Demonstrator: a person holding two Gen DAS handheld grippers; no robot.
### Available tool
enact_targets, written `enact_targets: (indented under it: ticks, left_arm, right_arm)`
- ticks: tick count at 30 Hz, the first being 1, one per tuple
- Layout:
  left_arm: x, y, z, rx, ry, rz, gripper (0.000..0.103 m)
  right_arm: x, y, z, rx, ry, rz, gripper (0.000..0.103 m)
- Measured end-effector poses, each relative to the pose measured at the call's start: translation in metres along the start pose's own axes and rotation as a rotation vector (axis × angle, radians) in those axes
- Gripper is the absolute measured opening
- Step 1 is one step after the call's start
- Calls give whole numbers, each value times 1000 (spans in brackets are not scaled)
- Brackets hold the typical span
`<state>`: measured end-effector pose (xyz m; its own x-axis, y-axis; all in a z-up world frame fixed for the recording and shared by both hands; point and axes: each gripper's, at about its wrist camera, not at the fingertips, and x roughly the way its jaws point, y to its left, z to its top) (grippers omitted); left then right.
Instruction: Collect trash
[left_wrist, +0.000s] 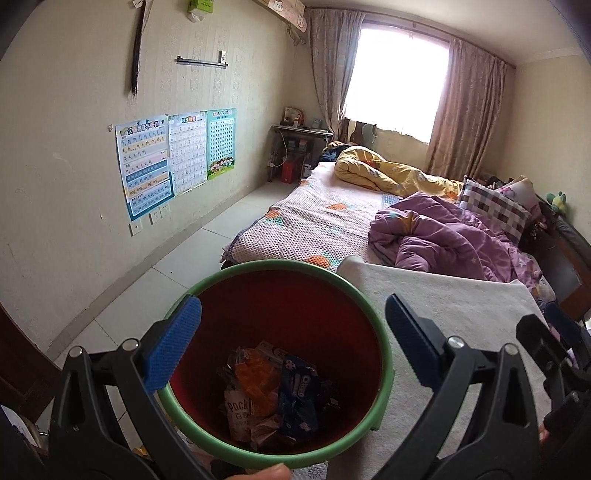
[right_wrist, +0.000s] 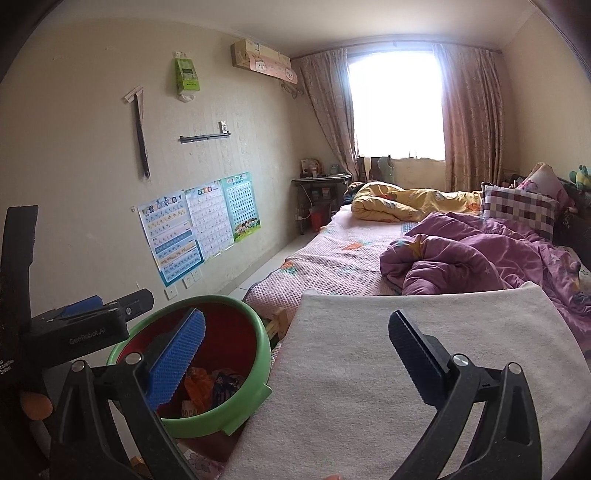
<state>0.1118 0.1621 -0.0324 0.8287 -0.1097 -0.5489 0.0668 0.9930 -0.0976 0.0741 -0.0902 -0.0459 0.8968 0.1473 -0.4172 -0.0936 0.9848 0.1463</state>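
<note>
A waste bin with a green rim (left_wrist: 258, 264) and a red inside stands beside the bed, right under my left gripper (left_wrist: 293, 306). That gripper is open and holds nothing. Crumpled snack wrappers (left_wrist: 273, 391) lie on the bin's bottom: an orange one, a blue Oreo pack and a white Pocky pack. My right gripper (right_wrist: 297, 317) is open and bare over a grey-white mat (right_wrist: 351, 369) on the bed's near end. In the right wrist view the bin (right_wrist: 251, 402) sits at lower left with the wrappers (right_wrist: 207, 384) showing inside.
The bed (left_wrist: 314, 221) carries a purple quilt (left_wrist: 443, 236), a yellow quilt (left_wrist: 384, 173) and a checked pillow (left_wrist: 491, 206). Tiled floor (left_wrist: 177, 258) runs along the wall with posters (left_wrist: 173, 155). A small table (left_wrist: 299, 140) stands under the window. A thumb (left_wrist: 269, 472) shows at the bottom edge.
</note>
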Motion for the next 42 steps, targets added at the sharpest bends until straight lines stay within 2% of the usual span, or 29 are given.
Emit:
enact_targets:
  ticks: [9, 24, 37, 42]
  left_arm:
    - [-3, -25, -4, 23, 27, -21, 98]
    - [-29, -93, -27, -2, 42, 21, 98]
    - [-48, -150, -42, -1, 46, 33, 98]
    - [-47, -159, -48, -21, 69, 37, 98]
  right_arm:
    - [-7, -20, -4, 4, 15, -8, 97]
    - [-36, -94, -16, -17, 61, 45, 97]
    - [-64, -155, -31, 2, 82, 44, 97]
    - [-63, -182, -48, 9, 144, 13, 97]
